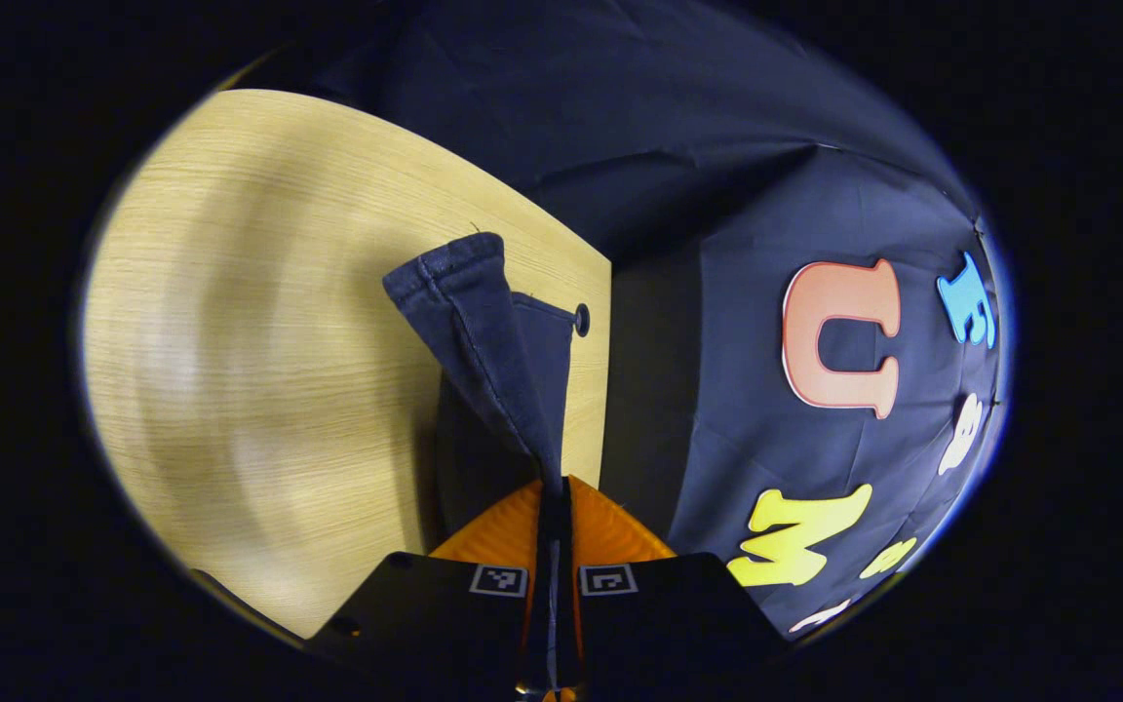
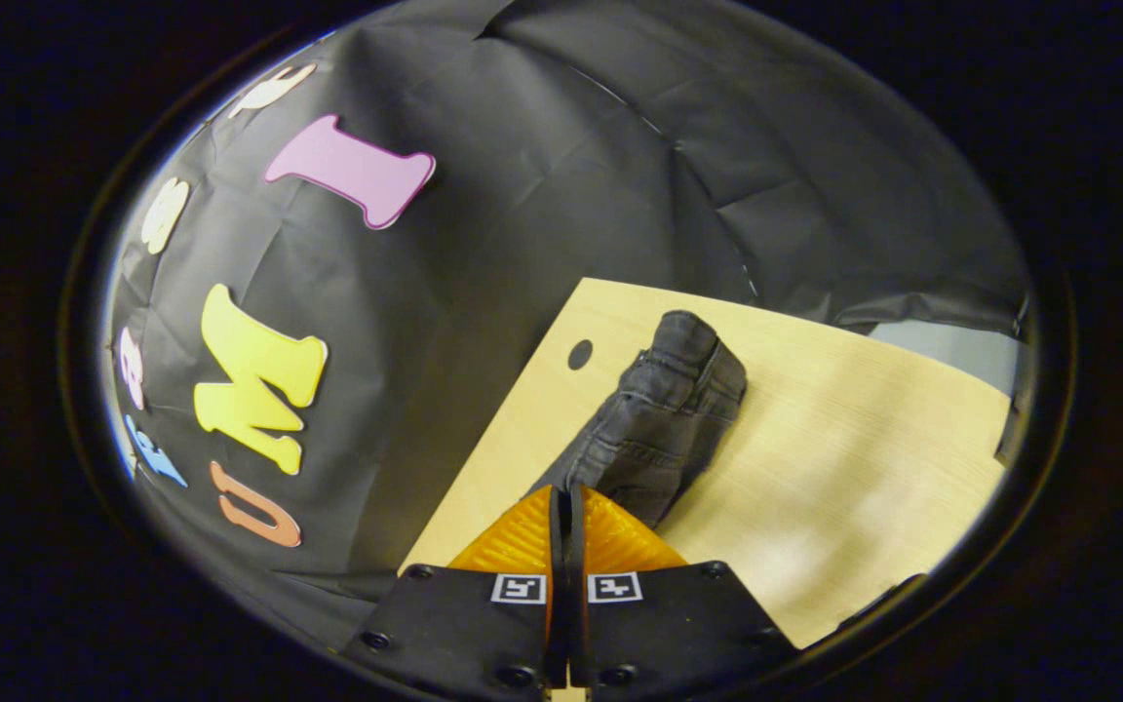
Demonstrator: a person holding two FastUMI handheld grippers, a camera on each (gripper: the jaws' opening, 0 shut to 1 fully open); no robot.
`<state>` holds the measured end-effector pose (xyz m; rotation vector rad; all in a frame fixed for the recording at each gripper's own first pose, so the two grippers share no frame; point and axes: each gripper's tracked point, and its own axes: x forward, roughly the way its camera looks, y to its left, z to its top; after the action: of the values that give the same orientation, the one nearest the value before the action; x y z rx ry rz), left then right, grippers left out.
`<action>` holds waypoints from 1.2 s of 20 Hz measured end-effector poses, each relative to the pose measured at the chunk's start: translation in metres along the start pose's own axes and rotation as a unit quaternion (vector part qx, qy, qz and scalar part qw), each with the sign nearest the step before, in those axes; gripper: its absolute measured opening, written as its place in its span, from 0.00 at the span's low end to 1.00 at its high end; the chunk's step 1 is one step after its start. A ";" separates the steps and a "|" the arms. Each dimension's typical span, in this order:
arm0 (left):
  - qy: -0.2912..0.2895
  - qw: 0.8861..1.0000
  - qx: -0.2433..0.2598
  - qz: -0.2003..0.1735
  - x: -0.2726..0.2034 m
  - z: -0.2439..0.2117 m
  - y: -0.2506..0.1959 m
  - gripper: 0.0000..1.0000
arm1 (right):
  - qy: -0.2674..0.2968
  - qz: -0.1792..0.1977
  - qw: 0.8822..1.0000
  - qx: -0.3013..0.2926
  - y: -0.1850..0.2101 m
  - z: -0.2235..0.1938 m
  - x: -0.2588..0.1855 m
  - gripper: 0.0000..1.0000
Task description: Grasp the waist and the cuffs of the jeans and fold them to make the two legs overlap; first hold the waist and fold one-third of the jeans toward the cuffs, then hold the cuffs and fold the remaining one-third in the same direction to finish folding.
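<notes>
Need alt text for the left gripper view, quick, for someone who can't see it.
The left gripper is shut on dark jeans, whose hemmed end stretches away over a light wooden table. A small round hole sits near the table's edge, with dark cloth wall behind.

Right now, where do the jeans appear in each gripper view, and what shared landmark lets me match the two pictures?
Left gripper view: the jeans rise from the left tool at bottom centre, hem end uppermost, near the table's right edge.
Right gripper view: the jeans run from the right tool up to mid-frame, waist end farthest, near the table's left edge.
Shared landmark: the round hole in the table, beside the denim in both.
</notes>
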<state>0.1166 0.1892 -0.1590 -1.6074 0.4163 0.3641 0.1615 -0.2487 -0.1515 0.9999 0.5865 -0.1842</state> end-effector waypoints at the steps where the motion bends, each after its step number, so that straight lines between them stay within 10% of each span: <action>1: 0.000 1.000 0.003 -0.001 0.009 0.000 -0.007 0.06 | 0.000 0.003 1.000 0.001 0.004 0.003 0.010 0.01; 12: -0.004 0.994 0.108 0.027 0.150 0.003 -0.048 0.06 | -0.019 0.009 0.999 -0.033 0.044 0.030 0.143 0.01; 24: 0.009 0.982 0.150 0.117 0.250 0.007 0.012 0.06 | 0.013 -0.059 0.997 -0.049 -0.007 0.010 0.256 0.01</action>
<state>0.3313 0.1828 -0.2875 -1.2725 0.6454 0.4419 0.3759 -0.2314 -0.2917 0.8738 0.6727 -0.2440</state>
